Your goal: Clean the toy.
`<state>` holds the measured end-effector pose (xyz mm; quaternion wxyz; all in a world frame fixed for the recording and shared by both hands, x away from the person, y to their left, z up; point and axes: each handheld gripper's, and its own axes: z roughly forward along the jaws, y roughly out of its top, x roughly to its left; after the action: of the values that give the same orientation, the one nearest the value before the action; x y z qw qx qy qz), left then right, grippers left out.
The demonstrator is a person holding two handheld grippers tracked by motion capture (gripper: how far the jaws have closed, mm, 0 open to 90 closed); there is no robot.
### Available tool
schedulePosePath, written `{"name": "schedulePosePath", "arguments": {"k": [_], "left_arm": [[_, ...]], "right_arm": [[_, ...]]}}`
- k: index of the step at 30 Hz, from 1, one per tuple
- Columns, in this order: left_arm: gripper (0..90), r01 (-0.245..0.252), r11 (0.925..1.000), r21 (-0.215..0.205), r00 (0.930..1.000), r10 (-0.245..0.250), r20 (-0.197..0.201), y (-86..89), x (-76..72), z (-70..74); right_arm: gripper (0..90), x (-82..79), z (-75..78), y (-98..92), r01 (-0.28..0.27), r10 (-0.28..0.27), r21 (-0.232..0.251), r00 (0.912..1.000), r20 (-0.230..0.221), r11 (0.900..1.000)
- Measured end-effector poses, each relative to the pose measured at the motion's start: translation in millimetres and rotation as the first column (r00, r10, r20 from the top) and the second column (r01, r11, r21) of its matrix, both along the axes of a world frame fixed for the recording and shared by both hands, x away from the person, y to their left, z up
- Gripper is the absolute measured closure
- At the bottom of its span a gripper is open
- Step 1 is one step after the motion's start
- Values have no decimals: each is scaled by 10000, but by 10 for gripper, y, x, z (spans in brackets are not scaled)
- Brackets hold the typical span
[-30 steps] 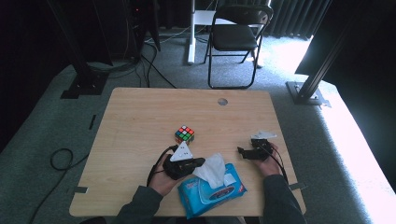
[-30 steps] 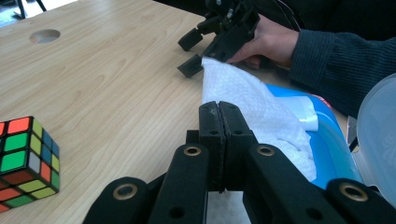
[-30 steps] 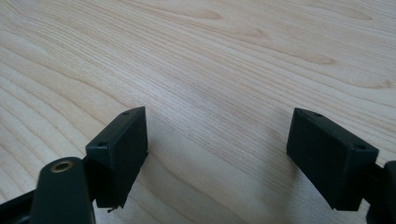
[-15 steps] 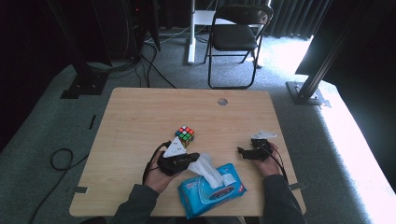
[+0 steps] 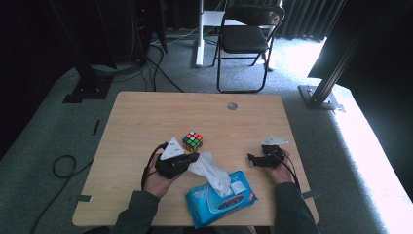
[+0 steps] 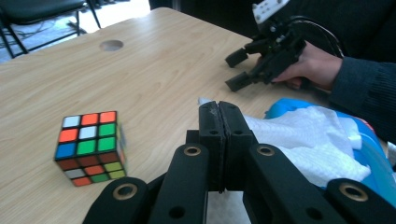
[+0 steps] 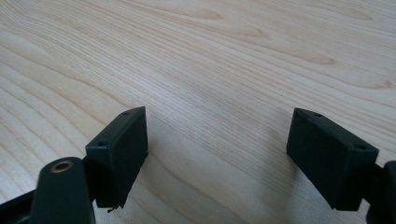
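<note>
The left hand-held gripper point(image 5: 192, 159), pressed together on a wipe point(image 5: 210, 168) half out of its pack point(image 5: 221, 201) on the tabletop point(image 5: 146, 122), may drag the unpinned pack, since the right hand-held gripper point(image 5: 253, 159) rests spread apart

Daylight glares in from the upper right, overexposing the floor point(image 5: 292, 53), while the left background stays dark.

White wet wipe point(image 5: 209, 168), crumpled, drawn half out of blue pack point(image 5: 221, 200) near table's front edge
</note>
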<state>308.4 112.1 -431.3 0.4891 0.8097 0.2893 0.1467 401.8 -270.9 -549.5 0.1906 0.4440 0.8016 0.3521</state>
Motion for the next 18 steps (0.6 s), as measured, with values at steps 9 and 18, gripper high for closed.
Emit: {"name": "schedulePosePath", "arguments": {"k": [9, 18], "left_arm": [[892, -586, 9978, 308, 9982, 589, -61, 11, 30, -17], [891, -1314, 9903, 455, 9898, 1337, -500, 27, 85, -72]], "right_arm": [[203, 1, 0, 0, -4, 4, -1, 10000, 8, 10000], [203, 0, 0, 0, -1, 1, 0, 10000, 4, 10000]]}}
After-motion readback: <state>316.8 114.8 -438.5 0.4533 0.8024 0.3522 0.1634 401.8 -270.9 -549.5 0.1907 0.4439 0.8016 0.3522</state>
